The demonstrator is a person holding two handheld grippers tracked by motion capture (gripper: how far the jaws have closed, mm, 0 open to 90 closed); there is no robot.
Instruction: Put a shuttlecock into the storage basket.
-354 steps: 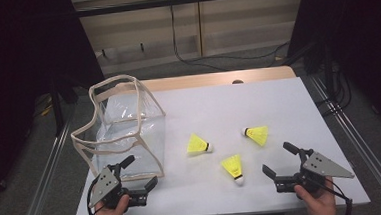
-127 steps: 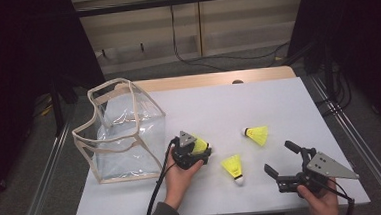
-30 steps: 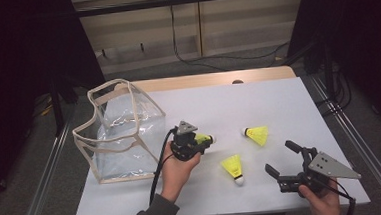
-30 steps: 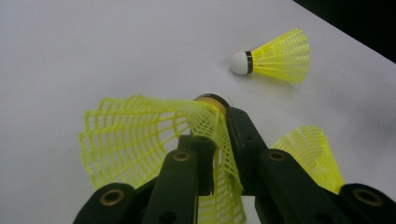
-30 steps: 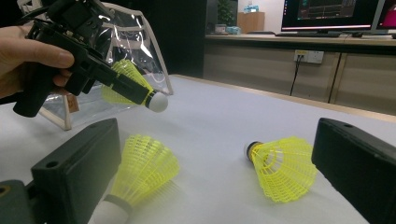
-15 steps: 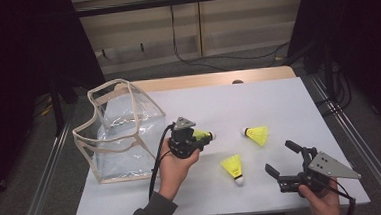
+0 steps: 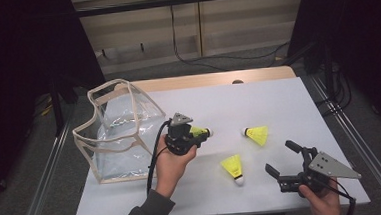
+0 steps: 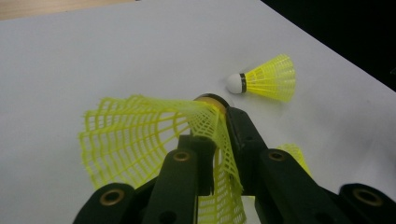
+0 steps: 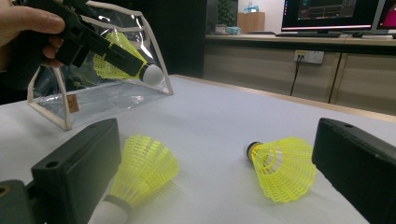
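My left gripper [image 7: 200,135] is shut on a yellow shuttlecock [image 7: 198,131], held above the white table [image 7: 263,100] just right of a clear plastic bag [image 7: 117,129]. In the left gripper view the jaws pinch the mesh skirt [image 8: 135,135] and the cork points away. Two more yellow shuttlecocks lie on the table, one [image 7: 256,135] toward the right and one [image 7: 232,166] nearer the front. My right gripper [image 7: 279,156] stands open low at the front right. In its own view the two loose shuttlecocks [image 9: 140,170] [image 9: 282,168] lie between and beyond its wide jaws.
The bag [image 9: 70,100] has cream piping and gapes open at the top, standing at the table's left. A wooden strip [image 7: 212,79] runs along the far edge. Metal rails flank both sides of the table.
The left gripper has drifted slightly up and toward the bag, still holding the shuttlecock. The right gripper has stayed put.
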